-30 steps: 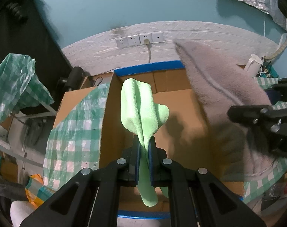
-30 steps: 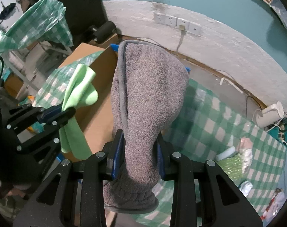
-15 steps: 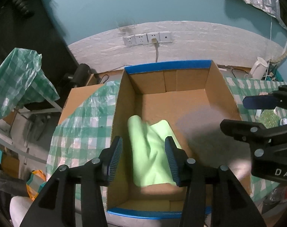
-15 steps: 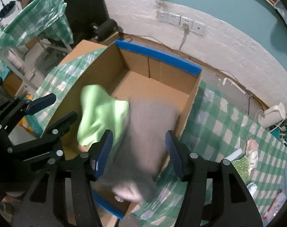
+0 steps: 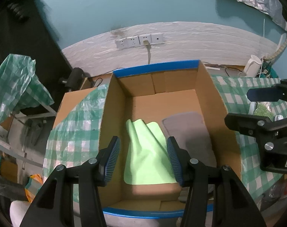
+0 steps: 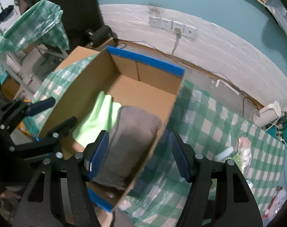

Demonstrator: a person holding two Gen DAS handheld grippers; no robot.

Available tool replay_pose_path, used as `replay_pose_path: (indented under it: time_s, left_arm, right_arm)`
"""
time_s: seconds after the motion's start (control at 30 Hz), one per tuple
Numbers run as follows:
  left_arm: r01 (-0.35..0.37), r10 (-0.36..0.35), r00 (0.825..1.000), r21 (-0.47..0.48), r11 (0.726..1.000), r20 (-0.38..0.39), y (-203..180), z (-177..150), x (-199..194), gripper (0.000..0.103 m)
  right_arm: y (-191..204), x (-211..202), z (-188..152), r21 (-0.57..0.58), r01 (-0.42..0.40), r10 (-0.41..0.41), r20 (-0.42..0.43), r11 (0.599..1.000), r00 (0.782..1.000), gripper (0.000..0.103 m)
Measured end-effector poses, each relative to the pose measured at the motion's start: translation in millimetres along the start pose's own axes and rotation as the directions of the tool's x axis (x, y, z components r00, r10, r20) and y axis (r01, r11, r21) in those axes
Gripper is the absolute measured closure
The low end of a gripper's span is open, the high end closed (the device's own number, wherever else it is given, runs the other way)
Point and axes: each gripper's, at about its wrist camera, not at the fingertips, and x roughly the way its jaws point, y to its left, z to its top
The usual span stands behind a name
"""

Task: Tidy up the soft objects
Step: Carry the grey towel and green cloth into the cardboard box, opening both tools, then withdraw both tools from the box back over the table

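Observation:
A light green cloth lies on the floor of an open cardboard box with blue-taped rims. A grey fleece cloth lies beside it on the right. My left gripper is open and empty above the box, over the green cloth. My right gripper is open and empty, straddling the box's right wall above the grey cloth. The green cloth also shows in the right wrist view. The right gripper shows at the right edge of the left wrist view.
The box stands on a green-and-white checked tablecloth. Small packets and a bottle lie to the right. A white kettle stands at the far right by the wall. Wall sockets and a cable sit behind the box.
Both grippers opened. The green cloth and the grey cloth dropped from the jaws into the box and now lie flat on its floor.

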Motion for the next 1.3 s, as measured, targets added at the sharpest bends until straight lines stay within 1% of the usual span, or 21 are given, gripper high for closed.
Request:
replay_pose_path:
  time_s: [0.3, 0.53, 0.67, 0.87, 0.97, 1.3]
  left_arm:
    - [0.019, -0.020, 1.000, 0.051, 0.998, 0.004, -26, 2, -4, 0.051]
    - [0.028, -0.030, 0.999, 0.113, 0.993, 0.012, -54, 3, -9, 0.051]
    - [0.035, -0.037, 0.999, 0.145, 0.989, 0.015, -71, 4, -12, 0.046]
    - [0.043, -0.048, 0.999, 0.197, 0.980, 0.021, -97, 6, -14, 0.045]
    - [0.052, -0.056, 0.998, 0.221, 0.974, 0.014, -111, 7, -13, 0.041]
    - [0.080, -0.078, 0.997, 0.278, 0.957, -0.019, -152, 8, -7, 0.041]
  right_arm:
    - [-35, -9, -23, 0.050, 0.018, -0.018, -0.003, 0.999, 1.000, 0.036]
    - [-62, -14, -38, 0.093, 0.036, -0.036, -0.005, 0.995, 0.999, 0.036]
    - [-74, -18, -47, 0.107, 0.045, -0.045, -0.002, 0.993, 0.999, 0.036]
    - [-95, -24, -59, 0.131, 0.056, -0.057, 0.002, 0.990, 0.998, 0.035]
    - [-108, -27, -67, 0.146, 0.068, -0.069, 0.002, 0.987, 0.998, 0.034]
    - [-157, -28, -98, 0.227, 0.095, -0.092, -0.022, 0.969, 0.995, 0.033]
